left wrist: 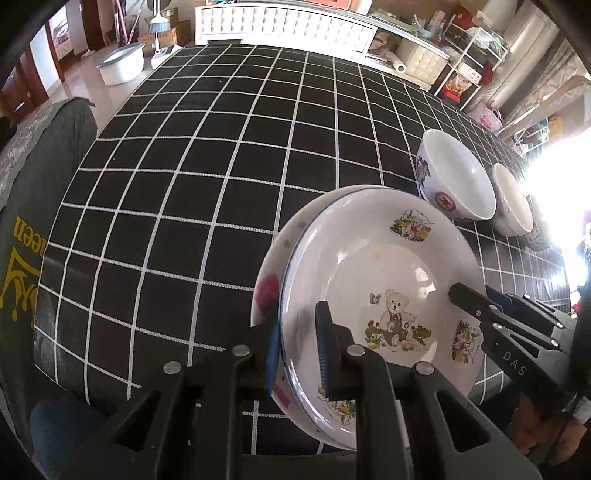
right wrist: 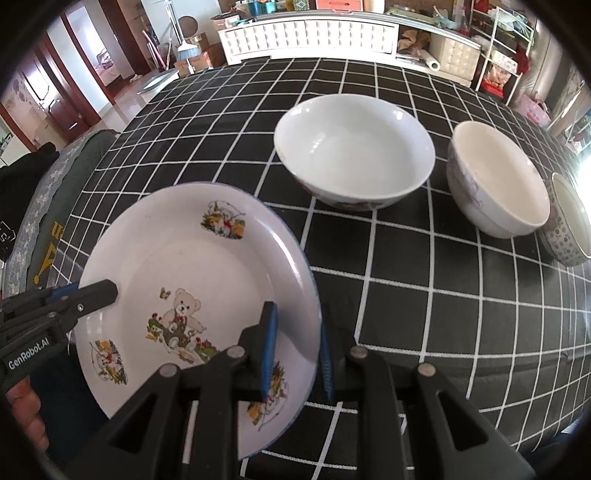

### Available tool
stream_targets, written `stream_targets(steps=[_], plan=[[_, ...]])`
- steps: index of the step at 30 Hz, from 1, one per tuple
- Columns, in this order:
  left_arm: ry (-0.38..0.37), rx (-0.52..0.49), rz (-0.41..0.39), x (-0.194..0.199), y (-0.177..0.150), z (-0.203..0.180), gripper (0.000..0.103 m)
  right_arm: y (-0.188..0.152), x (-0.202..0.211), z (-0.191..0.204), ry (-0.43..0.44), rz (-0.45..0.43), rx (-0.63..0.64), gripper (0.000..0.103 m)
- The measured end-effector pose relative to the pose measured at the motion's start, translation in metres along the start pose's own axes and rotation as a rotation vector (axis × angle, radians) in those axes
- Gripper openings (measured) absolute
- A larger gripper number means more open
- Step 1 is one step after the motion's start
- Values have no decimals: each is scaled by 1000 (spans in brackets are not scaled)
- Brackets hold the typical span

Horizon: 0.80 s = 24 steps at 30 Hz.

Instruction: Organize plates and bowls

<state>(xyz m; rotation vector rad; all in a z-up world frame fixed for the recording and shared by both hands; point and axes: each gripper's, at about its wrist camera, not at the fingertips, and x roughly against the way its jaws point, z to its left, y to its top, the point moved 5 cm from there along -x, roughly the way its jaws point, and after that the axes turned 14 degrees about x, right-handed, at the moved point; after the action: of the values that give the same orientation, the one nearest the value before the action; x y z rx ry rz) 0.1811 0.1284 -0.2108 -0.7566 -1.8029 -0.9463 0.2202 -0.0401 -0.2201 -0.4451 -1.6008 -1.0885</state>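
A white teddy-bear plate (left wrist: 384, 280) (right wrist: 192, 280) lies on top of another plate with a red flower (left wrist: 271, 291) near the table's front edge. My left gripper (left wrist: 297, 350) straddles the left rims of the plates, one blue pad on each side. My right gripper (right wrist: 297, 354) straddles the teddy-bear plate's right rim the same way; it also shows in the left wrist view (left wrist: 476, 306). The left gripper also shows in the right wrist view (right wrist: 92, 293). Three bowls stand to the right: a wide white bowl (right wrist: 354, 151) (left wrist: 456, 173), a cream bowl (right wrist: 498, 181) (left wrist: 511, 201) and a dotted bowl (right wrist: 569, 221).
The table wears a black cloth with white grid lines (left wrist: 207, 177). A chair back with a grey-green cover (left wrist: 33, 206) stands at the table's left. A white cabinet (right wrist: 314, 33), shelves (right wrist: 506, 48) and a white tub on the floor (left wrist: 120, 66) lie beyond.
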Motion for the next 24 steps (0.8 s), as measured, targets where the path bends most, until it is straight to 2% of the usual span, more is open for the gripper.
stream_targets(steps=[6, 13, 24], plan=[[2, -7, -55, 20, 4, -1, 18, -4, 6, -2, 8, -8, -6, 26], [-1, -44, -93, 44, -1, -12, 19, -9, 25, -6, 8, -52, -31, 45], [-40, -98, -123, 66, -33, -39, 22, -23, 72, -11, -13, -129, -71, 54]])
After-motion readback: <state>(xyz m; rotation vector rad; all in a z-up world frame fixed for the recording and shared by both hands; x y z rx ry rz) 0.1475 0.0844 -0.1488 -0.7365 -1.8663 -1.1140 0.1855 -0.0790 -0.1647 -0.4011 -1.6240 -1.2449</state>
